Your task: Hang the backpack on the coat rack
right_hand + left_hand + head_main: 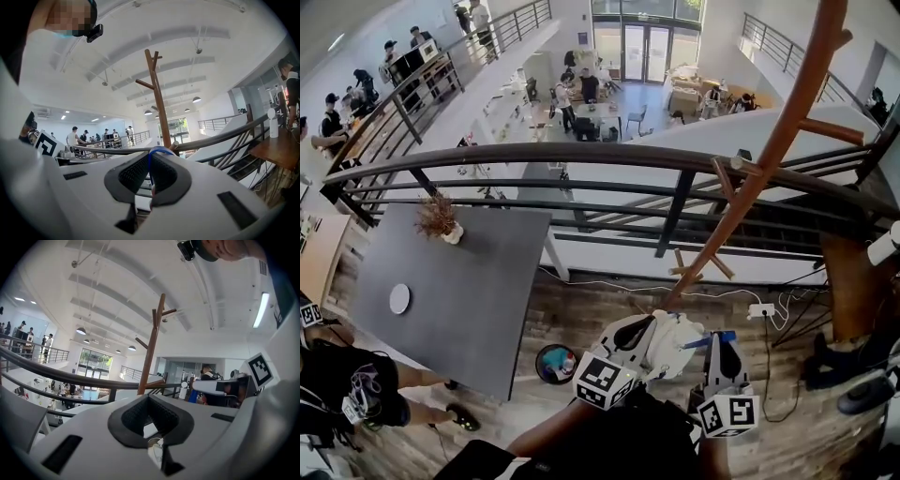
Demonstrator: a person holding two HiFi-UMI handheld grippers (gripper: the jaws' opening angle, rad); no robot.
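The left gripper (150, 401) is clenched, with a scrap of white material pinched low between its pads. The right gripper (151, 158) is clamped on a blue loop (157, 151) that arches over its jaw tips. In the head view both hold the white backpack (673, 336) low in front of the person, near the foot of the coat rack (752, 186) and not yet on it. To do this step well, I judge the right gripper should raise the loop above a peg (724, 174) and slip it over the tip. The left should carry the bag's weight, letting go only once the loop is seated. On the grey table (487, 309) a small pot (451, 233) holds a dried plant. A round bin (554, 364) on the floor holds something I cannot identify.
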